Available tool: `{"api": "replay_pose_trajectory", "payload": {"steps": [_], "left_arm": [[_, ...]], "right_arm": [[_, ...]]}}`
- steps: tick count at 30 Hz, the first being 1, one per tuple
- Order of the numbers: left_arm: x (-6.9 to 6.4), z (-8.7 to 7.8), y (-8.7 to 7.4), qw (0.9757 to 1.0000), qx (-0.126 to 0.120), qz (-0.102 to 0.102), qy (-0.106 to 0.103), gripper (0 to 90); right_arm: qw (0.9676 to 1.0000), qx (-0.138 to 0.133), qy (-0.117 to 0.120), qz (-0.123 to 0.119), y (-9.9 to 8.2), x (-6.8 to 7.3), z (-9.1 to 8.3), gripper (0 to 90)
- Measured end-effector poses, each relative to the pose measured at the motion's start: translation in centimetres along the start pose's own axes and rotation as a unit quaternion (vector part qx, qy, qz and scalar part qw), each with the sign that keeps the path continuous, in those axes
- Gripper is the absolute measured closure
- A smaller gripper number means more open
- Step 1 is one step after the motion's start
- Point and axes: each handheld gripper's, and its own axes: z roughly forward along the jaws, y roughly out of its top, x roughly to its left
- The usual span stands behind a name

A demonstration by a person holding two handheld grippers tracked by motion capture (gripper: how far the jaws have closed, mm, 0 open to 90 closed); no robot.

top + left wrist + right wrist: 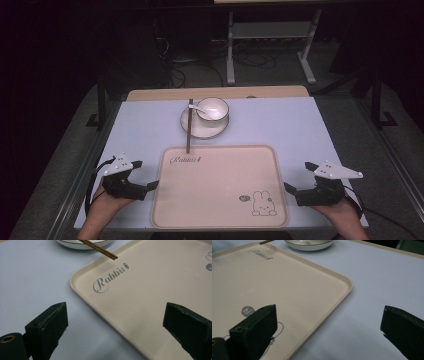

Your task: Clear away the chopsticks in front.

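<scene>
Beige tray (220,200) lies between 2 grippers: left gripper (150,186) at its left edge, right gripper (290,190) at right edge, both jaws spread, empty.

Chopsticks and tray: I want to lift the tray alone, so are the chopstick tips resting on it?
Cannot tell. In the left gripper view the chopsticks reach over the tray rim, but no gap or contact shows plainly.

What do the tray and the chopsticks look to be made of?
Tray: probably plastic or melamine; smooth matte cream surface, moulded raised rim, printed lettering and rabbit. Chopsticks: likely wood or bamboo; thin, dark brown, dull finish, though the material isn't certain.
</scene>
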Motion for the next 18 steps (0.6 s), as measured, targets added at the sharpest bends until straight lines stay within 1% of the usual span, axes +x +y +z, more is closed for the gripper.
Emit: {"api": "replay_pose_trajectory", "payload": {"steps": [5, 6, 8, 9, 12, 16, 18], "left_arm": [[0.0, 0.1, 0.3, 1.0000, 0.002, 0.003, -0.001, 5.2], [0.0, 0.2, 0.4, 1.0000, 0.002, 0.000, -0.001, 5.2], [0.1, 0.3, 0.7, 0.9999, -0.001, -0.009, -0.008, 5.2], [0.1, 0.4, 0.8, 0.9999, 0.000, -0.010, -0.010, 5.1], [0.2, 0.7, 1.3, 0.9999, 0.004, -0.008, -0.008, 5.2], [0.4, 1.1, 2.0, 0.9999, 0.006, -0.010, -0.010, 5.2], [0.5, 1.3, 2.3, 0.9999, 0.007, -0.008, -0.010, 5.2]], "right_arm": [[1.0000, -0.004, 0.002, 0.003, 0.0, 0.0, 0.0, 0.2], [1.0000, -0.004, 0.001, 0.003, 0.0, 0.0, -0.1, 0.2], [1.0000, -0.005, 0.001, 0.003, 0.1, 0.0, 0.0, 0.2], [1.0000, -0.006, 0.002, 0.004, 0.1, 0.0, 0.0, 0.2], [0.9999, -0.009, 0.003, 0.006, 0.1, 0.0, 0.0, 0.2], [0.9999, -0.011, 0.003, 0.007, 0.1, 0.0, -0.1, 0.2], [0.9999, -0.012, 0.001, 0.008, 0.1, 0.0, -0.2, 0.2]]}}
